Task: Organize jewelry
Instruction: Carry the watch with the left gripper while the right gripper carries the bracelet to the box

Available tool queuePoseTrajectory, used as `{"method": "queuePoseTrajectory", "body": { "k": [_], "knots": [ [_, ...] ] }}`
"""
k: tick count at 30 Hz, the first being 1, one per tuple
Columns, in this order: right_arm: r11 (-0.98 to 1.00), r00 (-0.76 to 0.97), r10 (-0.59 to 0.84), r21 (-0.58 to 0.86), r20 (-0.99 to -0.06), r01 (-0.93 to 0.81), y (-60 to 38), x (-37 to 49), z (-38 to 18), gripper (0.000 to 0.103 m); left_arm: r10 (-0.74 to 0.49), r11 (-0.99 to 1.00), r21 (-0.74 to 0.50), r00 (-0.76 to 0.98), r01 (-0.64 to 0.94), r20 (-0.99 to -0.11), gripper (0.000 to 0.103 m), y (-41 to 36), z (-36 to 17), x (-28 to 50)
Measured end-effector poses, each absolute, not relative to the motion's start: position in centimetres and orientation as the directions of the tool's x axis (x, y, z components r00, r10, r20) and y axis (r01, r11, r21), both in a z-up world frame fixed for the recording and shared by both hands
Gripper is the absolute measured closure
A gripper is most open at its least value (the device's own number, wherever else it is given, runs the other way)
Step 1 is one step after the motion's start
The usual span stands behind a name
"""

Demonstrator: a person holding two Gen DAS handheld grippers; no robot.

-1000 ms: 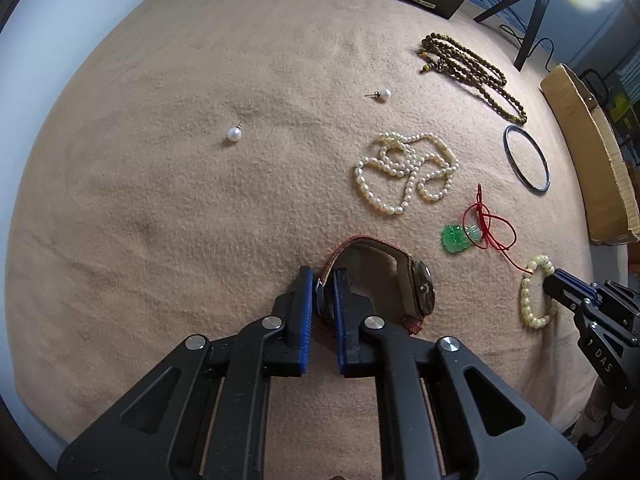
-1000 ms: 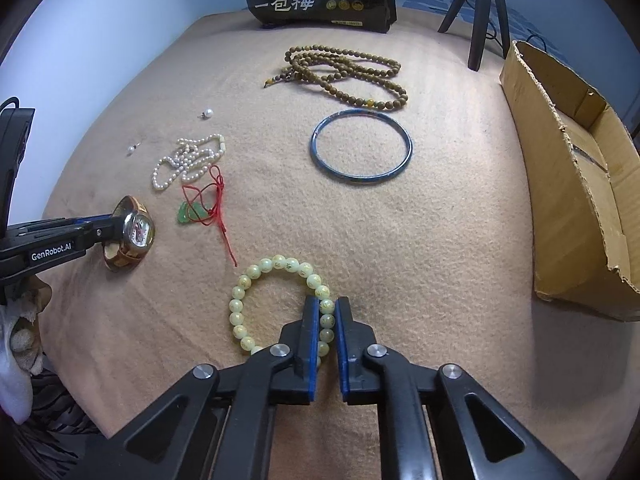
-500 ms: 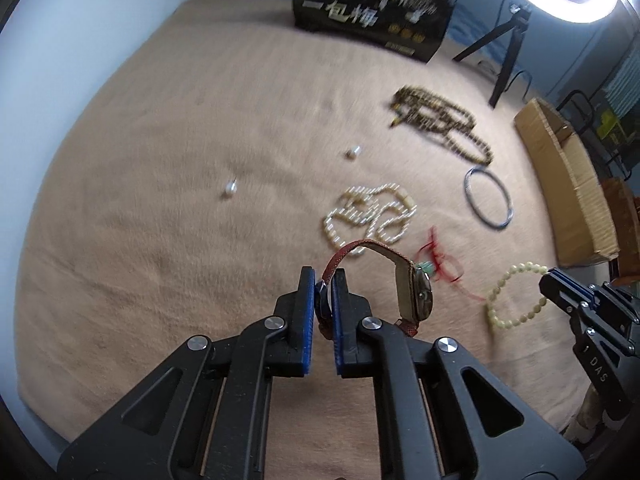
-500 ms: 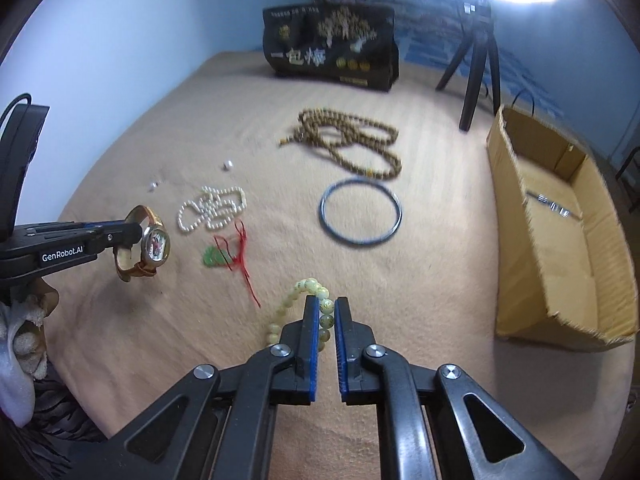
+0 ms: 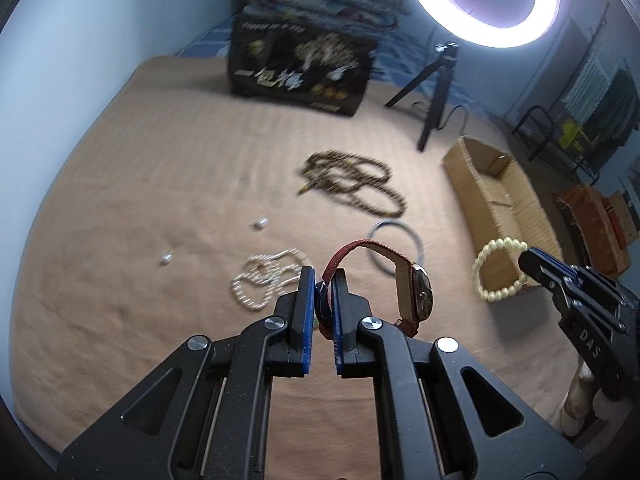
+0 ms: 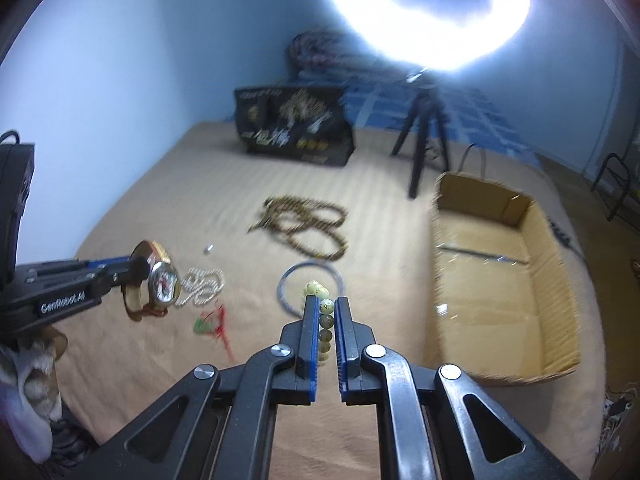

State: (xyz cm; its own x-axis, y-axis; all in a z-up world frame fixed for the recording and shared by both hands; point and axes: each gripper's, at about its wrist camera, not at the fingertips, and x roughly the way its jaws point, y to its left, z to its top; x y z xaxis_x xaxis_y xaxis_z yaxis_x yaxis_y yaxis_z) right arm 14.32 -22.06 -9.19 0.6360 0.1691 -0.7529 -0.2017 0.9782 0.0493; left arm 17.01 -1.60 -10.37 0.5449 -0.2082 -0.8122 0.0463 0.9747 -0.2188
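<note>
My left gripper (image 5: pixel 321 280) is shut on the red strap of a wristwatch (image 5: pixel 418 294), which hangs in the air above the tan blanket. From the right wrist view the watch (image 6: pixel 162 282) and left gripper (image 6: pixel 132 266) show at the left. My right gripper (image 6: pixel 326 308) is shut on a pale green bead bracelet (image 6: pixel 325 320), also lifted; the bracelet (image 5: pixel 500 270) dangles from the right gripper (image 5: pixel 528 258) in the left wrist view. An open cardboard box (image 6: pixel 500 276) lies to the right.
On the blanket lie a pearl necklace (image 5: pixel 266 280), two loose pearl earrings (image 5: pixel 261 223), a brown bead strand (image 6: pixel 304 222), a dark bangle (image 6: pixel 310 286) and a green pendant on red cord (image 6: pixel 210 322). A black bag (image 6: pixel 294 124) and a ring-light tripod (image 6: pixel 424 136) stand at the back.
Both grippers have risen off the blanket, lifting the watch and the bead bracelet into the air. Both views now tilt up to show the back wall and ring light.
</note>
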Motion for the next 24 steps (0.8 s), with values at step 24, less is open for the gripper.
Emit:
{"method": "queuePoseTrajectory", "body": {
  "k": [24],
  "knots": [
    [0.991, 0.685, -0.012, 0.081, -0.728, 0.104, -37.7, 16.0, -7.9, 0.098, -0.351, 0.935, -0.259, 0.537, 0.242, -0.767, 0.097, -16.2, -8.0, 23.1]
  ]
}}
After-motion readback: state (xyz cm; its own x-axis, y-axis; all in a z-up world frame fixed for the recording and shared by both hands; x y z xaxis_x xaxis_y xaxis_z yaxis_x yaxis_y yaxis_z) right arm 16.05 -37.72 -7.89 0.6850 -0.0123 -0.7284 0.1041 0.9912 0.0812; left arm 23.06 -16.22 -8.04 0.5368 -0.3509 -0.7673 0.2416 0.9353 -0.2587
